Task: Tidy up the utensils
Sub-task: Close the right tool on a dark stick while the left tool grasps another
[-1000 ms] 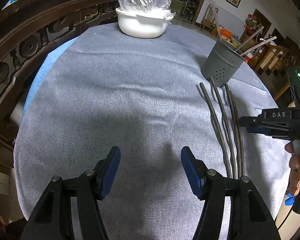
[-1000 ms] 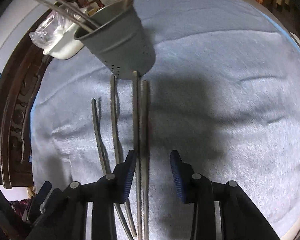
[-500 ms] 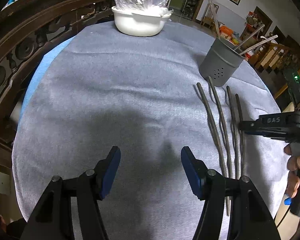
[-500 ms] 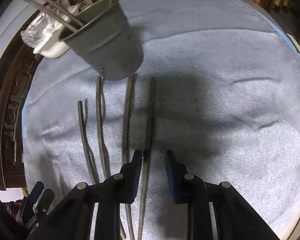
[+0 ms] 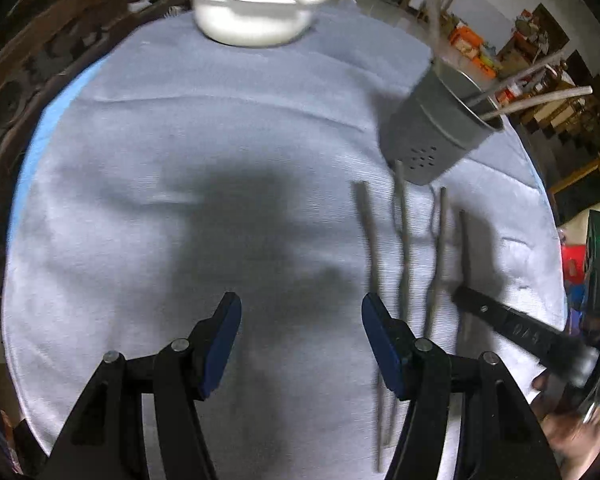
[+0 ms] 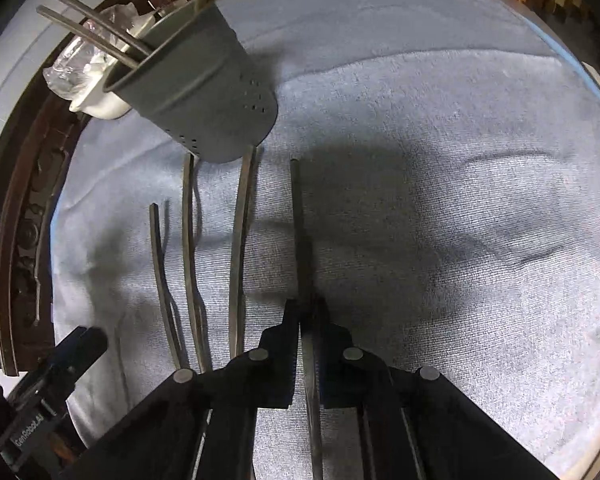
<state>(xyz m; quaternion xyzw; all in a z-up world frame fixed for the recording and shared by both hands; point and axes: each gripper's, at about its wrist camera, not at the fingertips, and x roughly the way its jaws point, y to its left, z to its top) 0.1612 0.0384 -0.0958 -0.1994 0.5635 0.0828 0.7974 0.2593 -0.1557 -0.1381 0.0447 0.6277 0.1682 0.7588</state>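
Pinching the rightmost chopstick (image 6: 300,232) on the tabletop (image 6: 440,208), the right claw (image 6: 309,312) is at the pick-up step and next must lift it toward the grey holder (image 6: 204,92) at eleven o'clock, while the left claw (image 5: 300,340) hangs spread and empty.

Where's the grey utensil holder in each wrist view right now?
Left wrist: grey utensil holder at upper right, beyond the four chopsticks.
Right wrist: grey utensil holder at upper left, ahead of the right gripper.
Shared landmark: white bowl, behind the holder in the right view.
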